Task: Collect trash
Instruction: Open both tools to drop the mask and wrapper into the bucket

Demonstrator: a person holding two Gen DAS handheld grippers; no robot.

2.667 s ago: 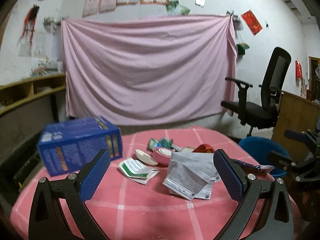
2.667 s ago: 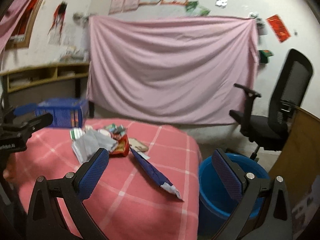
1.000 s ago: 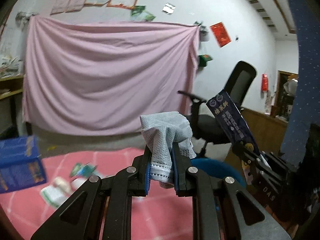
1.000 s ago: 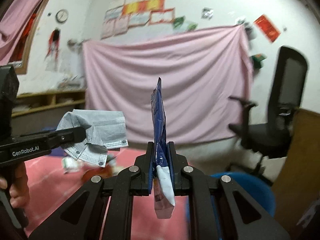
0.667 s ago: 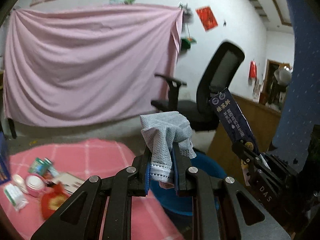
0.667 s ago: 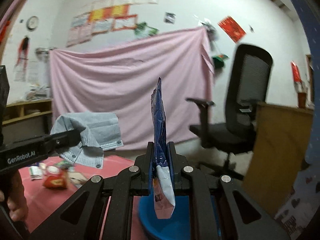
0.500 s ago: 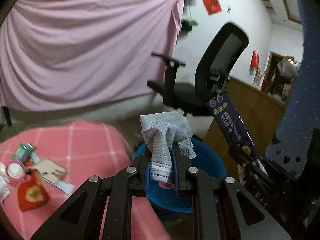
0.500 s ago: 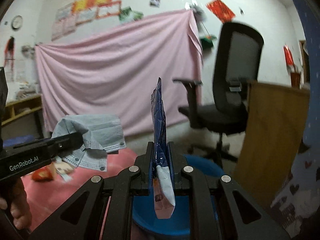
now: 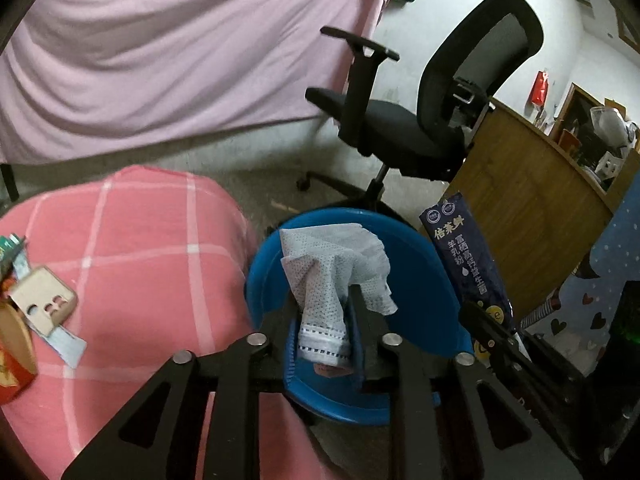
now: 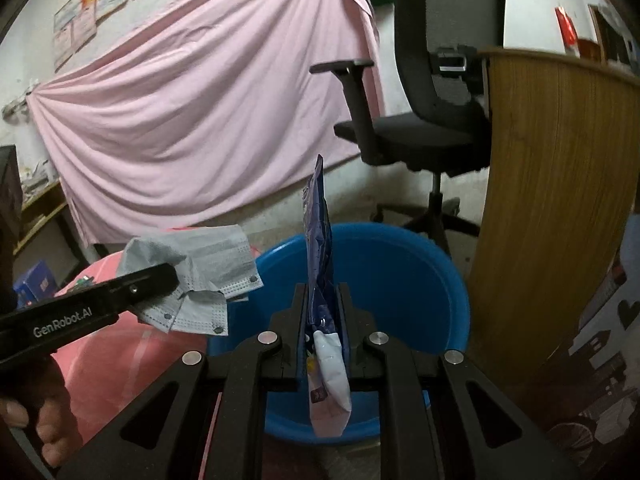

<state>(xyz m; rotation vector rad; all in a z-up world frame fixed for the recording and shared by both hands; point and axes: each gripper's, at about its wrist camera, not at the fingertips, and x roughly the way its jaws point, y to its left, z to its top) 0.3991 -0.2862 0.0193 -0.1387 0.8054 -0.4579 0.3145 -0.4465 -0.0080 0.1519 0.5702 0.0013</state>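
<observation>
Blue bin [image 9: 424,264] on the floor, right below and ahead of both grippers, just beside the pink checked table [image 9: 152,240]. Office chair [image 9: 404,128] and wooden desk panel [image 10: 552,208] beyond the bin.

Left gripper [image 9: 325,332]: jaws opening, grey face mask [image 9: 336,272] between them, draped over the bin's mouth; the pads look to have slack around it already. Judgement: finish opening fully and hold steady so the mask drops inside the rim. Soft fabric may snag on a pad, so a small shake may help.

Right gripper [image 10: 324,320]: clenched on the dark blue pouch [image 10: 320,264], which stands upright between the fingers, lower white end hanging over the bin's near edge. Judgement: release only once it sits over the bin's middle; it is long and stiff and could tip out over the near rim.

More trash lies on the table to the left gripper's left: a tan card packet [image 9: 40,304], a red wrapper [image 9: 12,356]. Task well short of done.
</observation>
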